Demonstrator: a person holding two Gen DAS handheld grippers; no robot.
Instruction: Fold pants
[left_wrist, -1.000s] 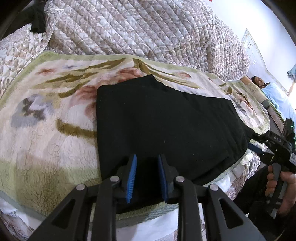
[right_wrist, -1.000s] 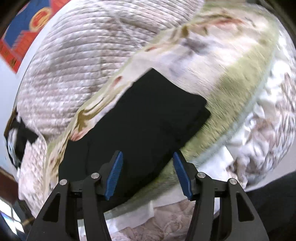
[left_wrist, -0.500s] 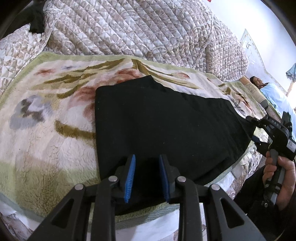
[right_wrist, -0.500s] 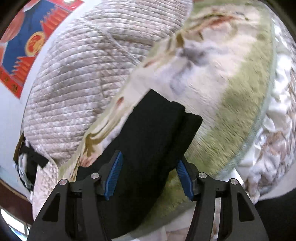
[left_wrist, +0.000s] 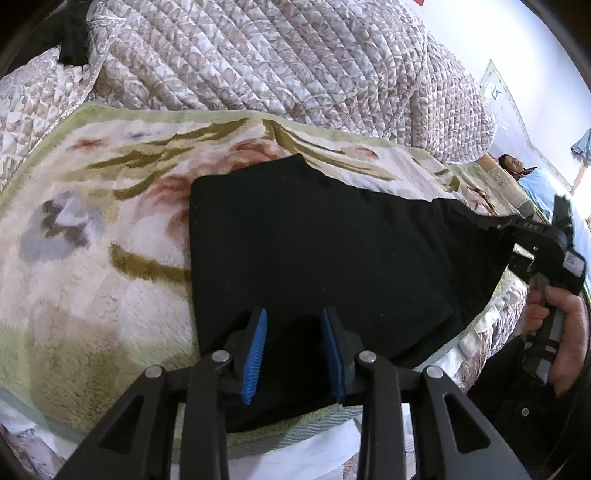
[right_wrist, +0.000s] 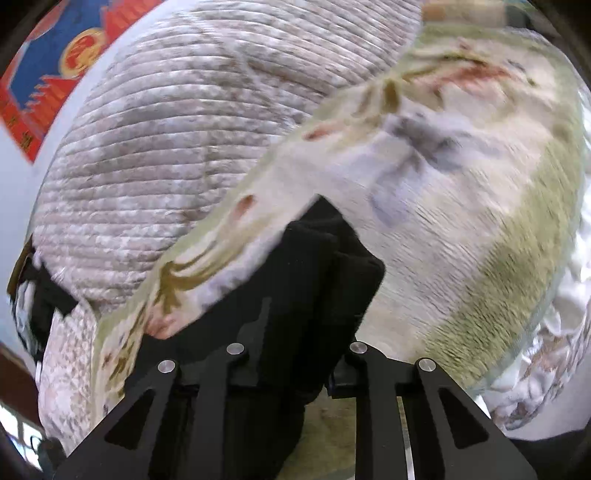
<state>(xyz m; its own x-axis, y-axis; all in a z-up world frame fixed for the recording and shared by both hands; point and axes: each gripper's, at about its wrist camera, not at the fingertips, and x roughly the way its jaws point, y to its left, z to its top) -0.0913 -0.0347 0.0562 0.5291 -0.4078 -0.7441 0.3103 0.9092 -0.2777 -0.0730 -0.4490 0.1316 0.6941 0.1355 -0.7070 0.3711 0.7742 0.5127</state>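
Note:
Black pants (left_wrist: 314, 247) lie folded flat on a floral fleece blanket (left_wrist: 85, 258). My left gripper (left_wrist: 293, 350) hovers over the pants' near edge with jaws apart and nothing between them. In the left wrist view my right gripper (left_wrist: 491, 223) reaches the pants' right end. In the right wrist view the right gripper (right_wrist: 291, 347) has closed on the black pants (right_wrist: 314, 266), and the cloth bunches up between the jaws, hiding the pads.
A quilted bedspread (left_wrist: 277, 59) is heaped behind the blanket. White bedding (left_wrist: 306, 454) hangs at the near bed edge. A person (left_wrist: 517, 166) lies at the far right. A red and blue picture (right_wrist: 55, 55) hangs on the wall.
My right gripper has moved onto the pants' right end and shut on the cloth, which now bunches up. My left gripper has barely moved and stays open.

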